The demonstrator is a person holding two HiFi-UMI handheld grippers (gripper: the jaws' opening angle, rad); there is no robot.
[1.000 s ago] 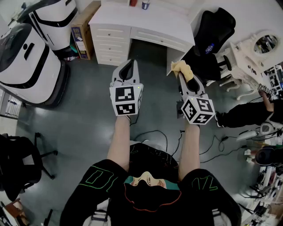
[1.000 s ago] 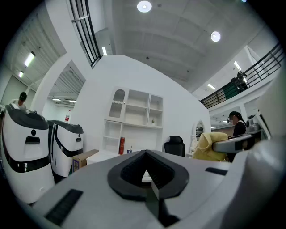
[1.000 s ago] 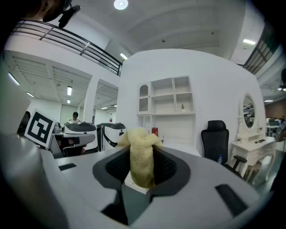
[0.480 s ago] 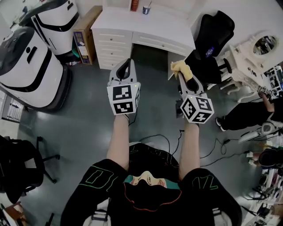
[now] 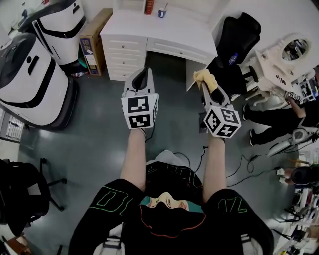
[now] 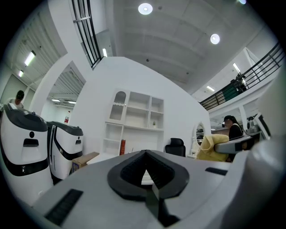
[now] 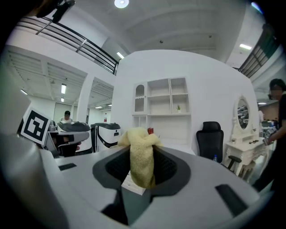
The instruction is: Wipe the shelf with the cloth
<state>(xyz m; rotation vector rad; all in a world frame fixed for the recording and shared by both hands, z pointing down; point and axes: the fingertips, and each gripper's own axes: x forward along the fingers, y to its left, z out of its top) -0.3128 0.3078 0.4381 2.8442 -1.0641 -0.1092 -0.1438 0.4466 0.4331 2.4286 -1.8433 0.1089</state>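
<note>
A yellow cloth (image 5: 205, 77) (image 7: 141, 156) is pinched in my right gripper (image 5: 208, 84), which is shut on it; the cloth bunches up above the jaws. My left gripper (image 5: 143, 75) is shut with nothing in it, its jaws meeting in the left gripper view (image 6: 146, 166). Both grippers are held out over the grey floor, short of the white desk (image 5: 158, 31). The white shelf unit (image 7: 163, 107) (image 6: 134, 120) stands on the desk against the far wall, some way ahead of both grippers.
A black office chair (image 5: 234, 45) stands right of the desk; a white vanity with a round mirror (image 5: 289, 57) lies further right. Two large white machines (image 5: 35, 64) are at left, a cardboard box (image 5: 92, 40) beside the desk. A red can (image 5: 149, 7) and a cup sit on the desk. Cables cross the floor.
Both grippers have kept their pose, and the right one still holds the cloth. The desk and chair sit slightly differently in the head view, so the view has shifted a little.
</note>
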